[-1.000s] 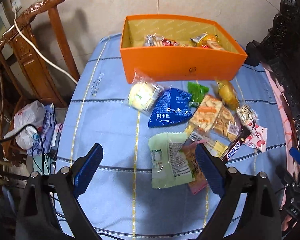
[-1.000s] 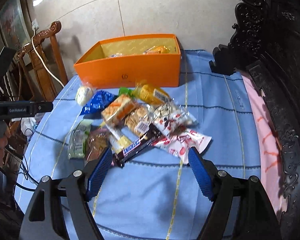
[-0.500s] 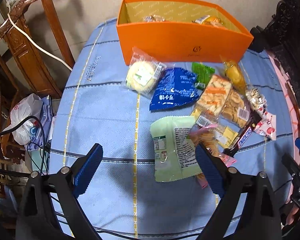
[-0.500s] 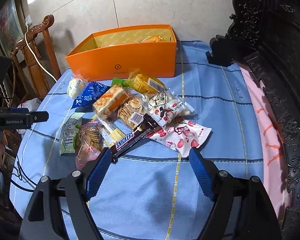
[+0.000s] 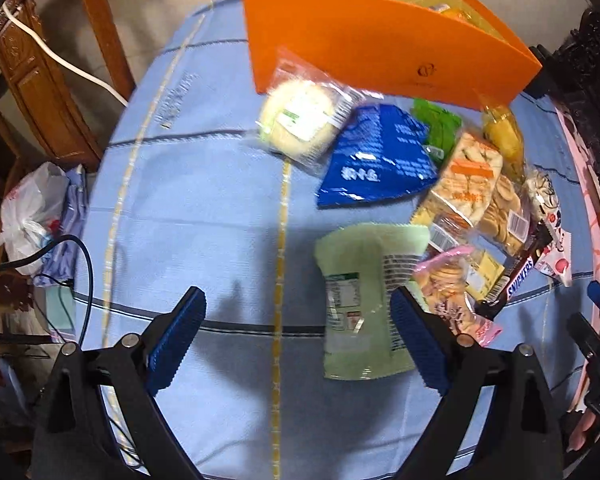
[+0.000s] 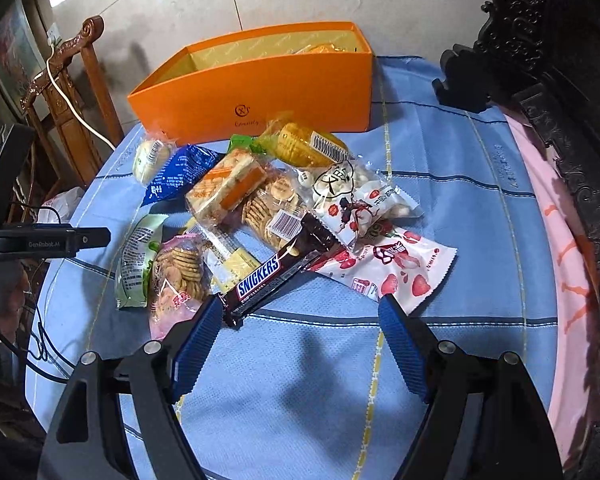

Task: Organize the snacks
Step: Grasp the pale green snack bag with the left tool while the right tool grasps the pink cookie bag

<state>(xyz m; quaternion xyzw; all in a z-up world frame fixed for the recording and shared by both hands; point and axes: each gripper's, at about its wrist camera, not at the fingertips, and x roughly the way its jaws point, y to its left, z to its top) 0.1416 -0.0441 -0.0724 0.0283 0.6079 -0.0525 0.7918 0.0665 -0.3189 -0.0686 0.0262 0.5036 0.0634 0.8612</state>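
Observation:
Several wrapped snacks lie in a heap on the blue tablecloth [image 5: 204, 208] in front of an orange box [image 5: 380, 56] that holds a few snacks. My left gripper [image 5: 296, 312] is open above the cloth, its right finger over the edge of a pale green packet [image 5: 360, 280]. A blue packet [image 5: 376, 164] and a round pale bun [image 5: 300, 116] lie further off. My right gripper [image 6: 300, 320] is open, just short of a Snickers bar [image 6: 276, 268] and a white strawberry-print packet [image 6: 396, 268]. The orange box [image 6: 260, 92] stands behind the heap.
A carved wooden chair [image 6: 72, 92] with a white cable stands left of the table, with a white plastic bag [image 5: 28, 224] on the floor beside it. Dark carved furniture [image 6: 560, 60] lines the right side, edged by pink cloth [image 6: 556, 216]. The left gripper's body [image 6: 40, 240] shows at left.
Both grippers have come down closer to the snacks, which now look larger. The left view has tipped downward, so the box sits at the top edge. Both stay open.

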